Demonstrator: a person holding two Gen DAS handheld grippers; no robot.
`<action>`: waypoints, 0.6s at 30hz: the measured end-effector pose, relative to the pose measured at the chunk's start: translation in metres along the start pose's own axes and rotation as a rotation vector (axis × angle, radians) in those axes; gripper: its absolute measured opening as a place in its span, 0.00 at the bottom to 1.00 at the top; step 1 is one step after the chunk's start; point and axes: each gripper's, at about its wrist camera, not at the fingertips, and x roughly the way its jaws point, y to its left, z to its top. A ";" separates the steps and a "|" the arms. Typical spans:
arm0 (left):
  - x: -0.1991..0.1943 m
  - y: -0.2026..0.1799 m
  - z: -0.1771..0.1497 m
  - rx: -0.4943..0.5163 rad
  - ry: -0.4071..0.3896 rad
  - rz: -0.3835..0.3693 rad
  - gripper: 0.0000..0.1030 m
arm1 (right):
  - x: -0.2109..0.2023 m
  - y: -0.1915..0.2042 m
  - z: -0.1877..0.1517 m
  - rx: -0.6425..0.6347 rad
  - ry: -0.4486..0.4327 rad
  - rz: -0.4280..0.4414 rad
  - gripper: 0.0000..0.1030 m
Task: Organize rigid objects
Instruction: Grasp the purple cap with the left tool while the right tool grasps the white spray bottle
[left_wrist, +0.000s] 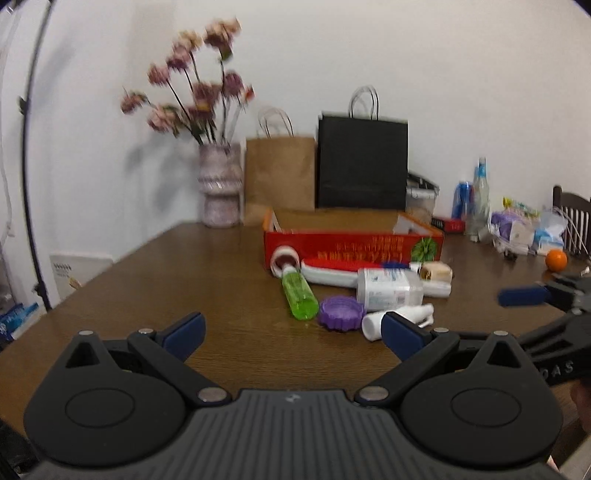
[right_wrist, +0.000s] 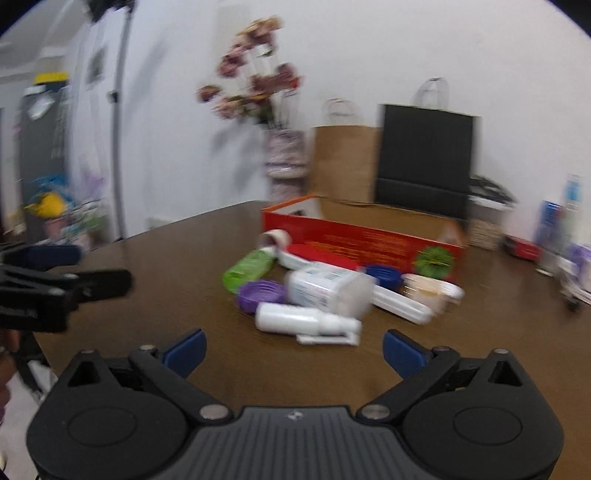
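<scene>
A pile of small items lies on the brown table in front of an open red cardboard box. It holds a green bottle, a purple lid, a clear labelled bottle, a white spray bottle, a red-and-white case and a cream jar. My left gripper is open and empty, short of the pile. My right gripper is open and empty, just short of the spray bottle.
A flower vase, a brown paper bag and a black bag stand behind the box by the wall. Bottles, packets and an orange crowd the far right. The right gripper shows at the left view's right edge.
</scene>
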 end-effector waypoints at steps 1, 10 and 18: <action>0.008 0.002 0.001 0.007 0.020 -0.020 1.00 | 0.013 -0.002 0.006 -0.027 0.028 0.019 0.78; 0.070 -0.004 0.010 0.086 0.097 -0.131 1.00 | 0.082 -0.011 0.023 -0.232 0.140 0.151 0.51; 0.120 -0.017 0.018 0.050 0.198 -0.197 0.84 | 0.092 -0.036 0.024 -0.203 0.238 0.160 0.28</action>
